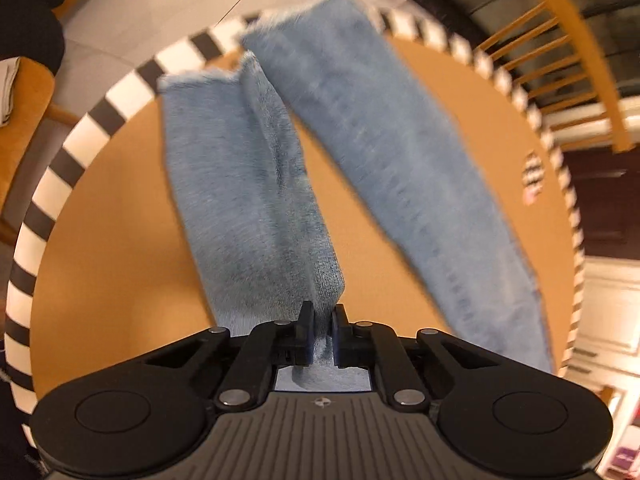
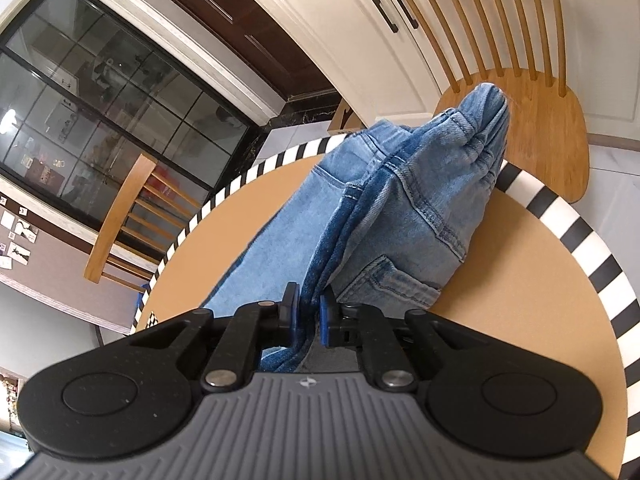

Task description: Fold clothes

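A pair of light blue jeans lies on a round tan table with a black-and-white striped rim. In the left wrist view both legs stretch away toward the far edge, blurred. My left gripper is shut on a lifted fold of one leg, and the cloth runs down between its pads. In the right wrist view the jeans show the waistband and a back pocket, bunched and raised. My right gripper is shut on a dark blue seam edge near the pocket.
A wooden spindle-back chair stands behind the waistband end, another chair at the table's left. White cabinet doors and a dark glass door lie beyond. A small checkered tag sits near the table's right rim.
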Demonstrator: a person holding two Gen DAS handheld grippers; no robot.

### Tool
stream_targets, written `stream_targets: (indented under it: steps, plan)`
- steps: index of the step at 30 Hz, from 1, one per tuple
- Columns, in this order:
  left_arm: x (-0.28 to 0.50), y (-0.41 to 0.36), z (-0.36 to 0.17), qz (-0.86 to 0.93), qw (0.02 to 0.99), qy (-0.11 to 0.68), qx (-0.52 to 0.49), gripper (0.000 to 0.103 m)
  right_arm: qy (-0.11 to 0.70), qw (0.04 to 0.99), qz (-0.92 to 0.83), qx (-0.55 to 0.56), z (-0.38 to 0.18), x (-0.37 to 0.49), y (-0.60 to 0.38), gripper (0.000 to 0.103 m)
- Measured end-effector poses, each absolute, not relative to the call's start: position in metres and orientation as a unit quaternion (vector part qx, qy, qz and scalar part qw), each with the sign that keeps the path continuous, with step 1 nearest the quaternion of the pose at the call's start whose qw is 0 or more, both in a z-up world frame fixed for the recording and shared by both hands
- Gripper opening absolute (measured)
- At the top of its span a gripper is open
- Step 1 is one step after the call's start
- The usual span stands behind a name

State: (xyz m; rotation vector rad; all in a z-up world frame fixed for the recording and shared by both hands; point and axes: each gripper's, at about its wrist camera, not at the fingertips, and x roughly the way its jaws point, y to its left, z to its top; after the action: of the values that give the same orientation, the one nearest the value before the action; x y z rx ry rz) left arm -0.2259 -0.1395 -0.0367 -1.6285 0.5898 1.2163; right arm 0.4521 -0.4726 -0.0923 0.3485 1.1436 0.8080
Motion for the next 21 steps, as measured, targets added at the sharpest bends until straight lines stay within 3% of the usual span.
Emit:
stream_targets:
  steps: [6,14,21]
  plan:
    - [-0.232,-0.132,0.002,0.502,0.533,0.169,-0.660,0.009,0.511,0.756,0.375,0.164,-0.077,0.454,-0.445,0.010]
    - [-0.230,-0.092,0.033,0.522,0.501,0.126,-0.678,0.009,0.518,0.762,0.361,0.142,-0.065,0.469,-0.368,0.010]
    - [-0.177,-0.018,-0.027,0.553,0.447,0.143,-0.688,0.009,0.525,0.787,0.312,0.085,-0.101,0.483,-0.278,0.010]
